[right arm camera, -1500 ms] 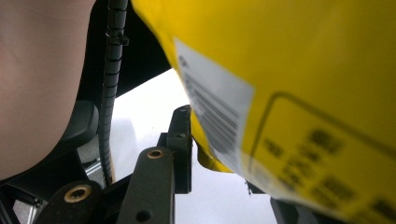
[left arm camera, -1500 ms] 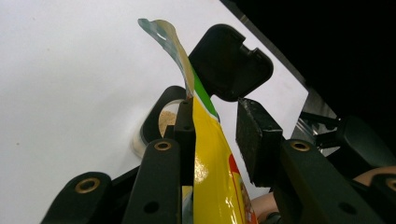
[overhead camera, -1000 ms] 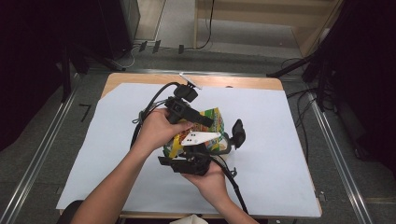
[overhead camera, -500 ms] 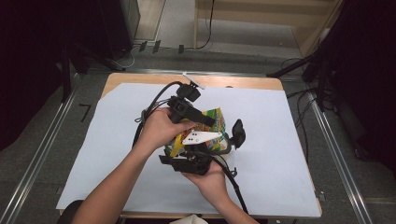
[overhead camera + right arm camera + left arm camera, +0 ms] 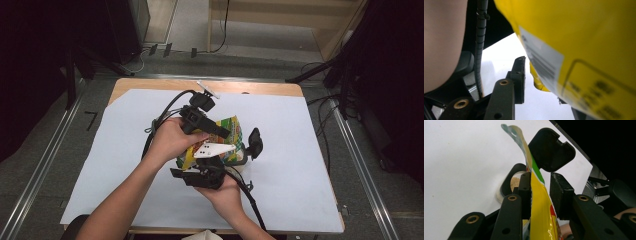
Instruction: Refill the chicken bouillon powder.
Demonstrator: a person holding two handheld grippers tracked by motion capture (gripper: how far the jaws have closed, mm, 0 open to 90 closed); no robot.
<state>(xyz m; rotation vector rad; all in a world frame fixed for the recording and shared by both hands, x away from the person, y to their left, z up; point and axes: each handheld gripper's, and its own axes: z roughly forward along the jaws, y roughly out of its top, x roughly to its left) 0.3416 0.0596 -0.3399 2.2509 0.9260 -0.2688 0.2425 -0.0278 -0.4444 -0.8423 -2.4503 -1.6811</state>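
One white sheet [image 5: 300,150] on wooden table [image 5: 250,89]

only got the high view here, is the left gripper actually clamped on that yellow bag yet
Observer: Not clamped. In the left gripper view the left gripper has the yellow bag edge-on between its jaws; one pad touches it, the other stands off with a gap.
Operator: anything on the table past the bag
Observer: Yes, a small round cup of tan crumbs sits on the white sheet just beyond the jaws.
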